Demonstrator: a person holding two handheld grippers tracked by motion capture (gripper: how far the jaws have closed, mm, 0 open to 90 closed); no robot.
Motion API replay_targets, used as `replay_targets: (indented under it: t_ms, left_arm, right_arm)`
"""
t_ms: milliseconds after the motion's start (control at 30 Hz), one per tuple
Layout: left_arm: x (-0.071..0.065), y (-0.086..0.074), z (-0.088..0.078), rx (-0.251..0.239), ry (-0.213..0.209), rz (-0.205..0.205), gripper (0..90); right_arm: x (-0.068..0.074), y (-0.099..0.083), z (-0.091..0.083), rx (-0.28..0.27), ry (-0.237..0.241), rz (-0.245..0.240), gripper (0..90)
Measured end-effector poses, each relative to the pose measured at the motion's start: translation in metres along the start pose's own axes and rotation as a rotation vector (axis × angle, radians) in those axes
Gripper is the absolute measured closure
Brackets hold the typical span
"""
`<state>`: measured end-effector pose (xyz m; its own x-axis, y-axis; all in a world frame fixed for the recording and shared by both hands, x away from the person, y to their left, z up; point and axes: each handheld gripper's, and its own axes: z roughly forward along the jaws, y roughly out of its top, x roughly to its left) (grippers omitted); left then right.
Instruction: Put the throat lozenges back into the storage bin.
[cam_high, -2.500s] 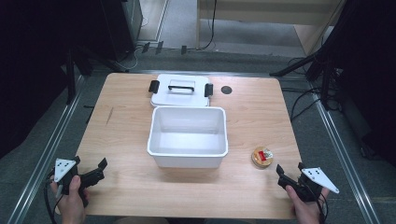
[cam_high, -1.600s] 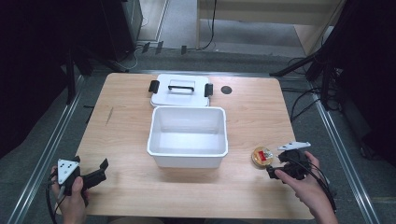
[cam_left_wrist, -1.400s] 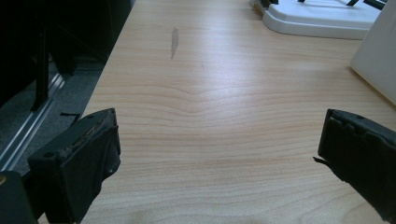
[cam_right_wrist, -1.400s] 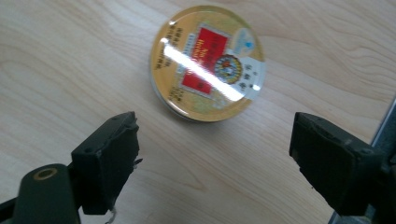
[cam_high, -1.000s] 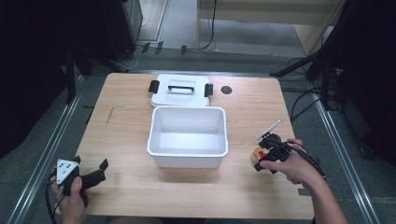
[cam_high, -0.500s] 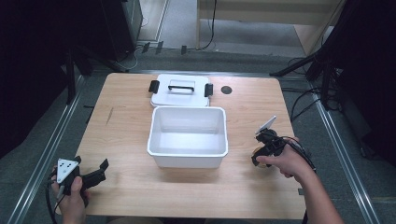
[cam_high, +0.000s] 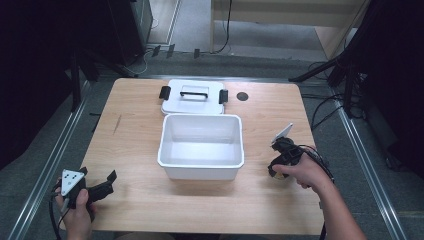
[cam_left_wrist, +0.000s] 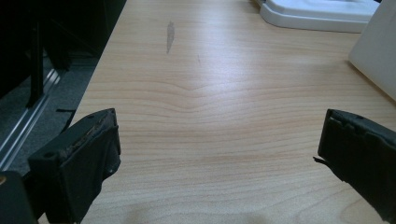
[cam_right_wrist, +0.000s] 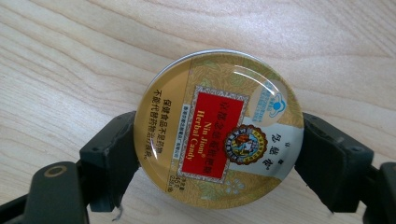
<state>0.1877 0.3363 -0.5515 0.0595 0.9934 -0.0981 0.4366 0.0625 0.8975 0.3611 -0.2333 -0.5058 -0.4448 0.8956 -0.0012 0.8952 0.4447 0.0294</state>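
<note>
A round gold candy tin (cam_right_wrist: 219, 128) with a red "Herbal Candy" label lies flat on the wooden table (cam_high: 135, 135), right of the white bin. My right gripper (cam_right_wrist: 219, 147) points down over it, and its two black jaws press the tin's left and right edges. From above, the right gripper (cam_high: 280, 161) and the hand hide most of the tin (cam_high: 274, 176). My left gripper (cam_high: 97, 175) rests at the table's front left corner. Its jaws stand wide open over bare wood (cam_left_wrist: 215, 149).
An empty white bin (cam_high: 200, 117) stands at the table's middle, with its white lid (cam_high: 192, 97) and black handle lying just behind it. A small black disc (cam_high: 242, 96) sits right of the lid. In the left gripper view, the bin's wall (cam_left_wrist: 378, 56) is at the right.
My right gripper came in from the front right corner to the tin, tipped down over it and closed its jaws on its sides. The left gripper has stayed put.
</note>
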Motion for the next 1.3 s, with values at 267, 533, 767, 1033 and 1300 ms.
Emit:
replay_targets:
  t_ms: [267, 533, 767, 1033, 1300]
  left_arm:
    - [0.0, 0.0, 0.0, 0.004, -0.004, 0.002, 0.0]
    - [0.0, 0.0, 0.0, 0.007, -0.006, 0.002, 0.0]
    - [0.0, 0.0, 0.0, 0.005, -0.005, 0.003, 0.0]
    - [0.0, 0.0, 0.0, 0.004, -0.006, 0.004, 0.0]
    - [-0.002, 0.0, 0.0, 0.002, 0.001, 0.013, 0.0]
  right_arm:
    - [0.002, 0.001, -0.003, -0.011, 0.009, -0.02, 20.2]
    - [0.006, 0.004, -0.019, -0.029, 0.001, -0.037, 20.3]
    - [0.012, 0.008, -0.03, -0.032, 0.0, -0.094, 20.4]
    - [0.02, 0.015, -0.051, -0.05, 0.003, -0.139, 20.4]
    - [0.023, 0.021, -0.068, -0.048, 0.016, -0.149, 20.4]
